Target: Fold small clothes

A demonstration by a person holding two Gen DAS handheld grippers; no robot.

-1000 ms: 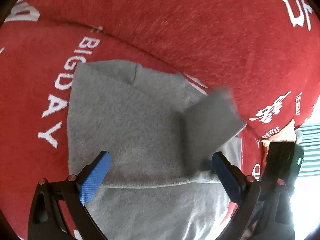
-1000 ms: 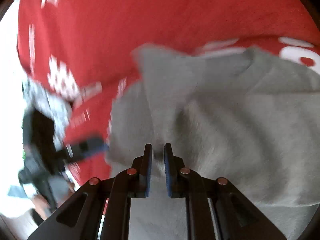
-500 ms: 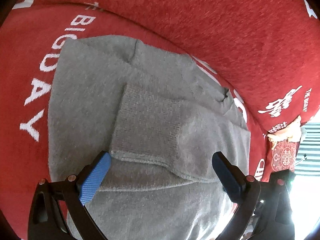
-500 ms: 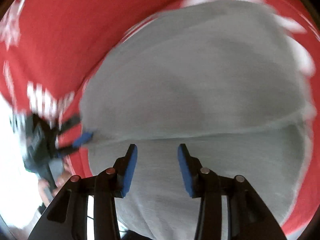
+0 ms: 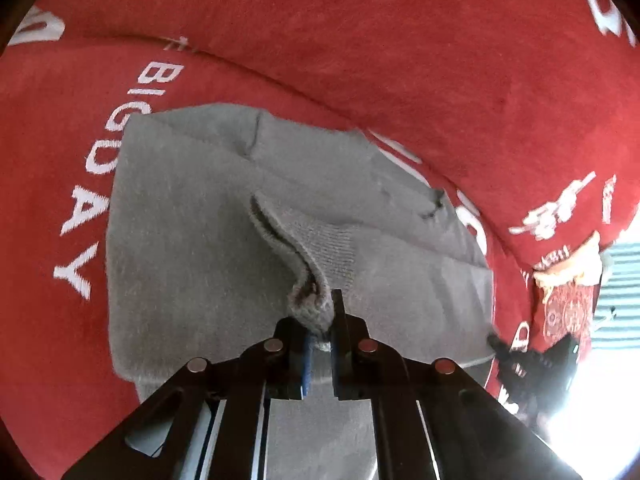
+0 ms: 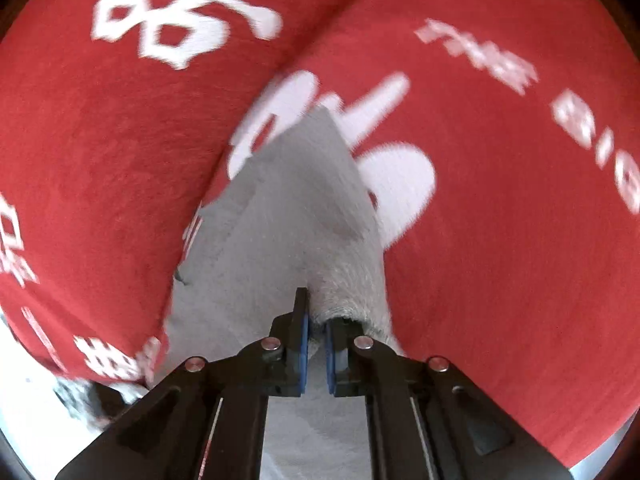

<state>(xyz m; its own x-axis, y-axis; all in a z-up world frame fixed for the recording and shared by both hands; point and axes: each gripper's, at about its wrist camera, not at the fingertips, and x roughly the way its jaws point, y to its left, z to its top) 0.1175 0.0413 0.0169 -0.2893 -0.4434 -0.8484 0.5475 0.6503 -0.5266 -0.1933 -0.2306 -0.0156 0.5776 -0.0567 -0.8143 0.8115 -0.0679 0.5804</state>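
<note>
The grey sweater [image 5: 192, 240] lies spread on a red blanket [image 5: 400, 40] printed with white lettering. The left gripper [image 5: 320, 344] is clamped on the ribbed sleeve cuff [image 5: 308, 280], lifting it. The right gripper [image 6: 316, 344] pinches the sweater's edge.

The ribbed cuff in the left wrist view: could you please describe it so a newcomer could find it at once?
On the red cover lies a grey sweater. At its middle, the cuff rises into the shut left tool. It alone is ribbed and lifted; the rest lies flat.
</note>
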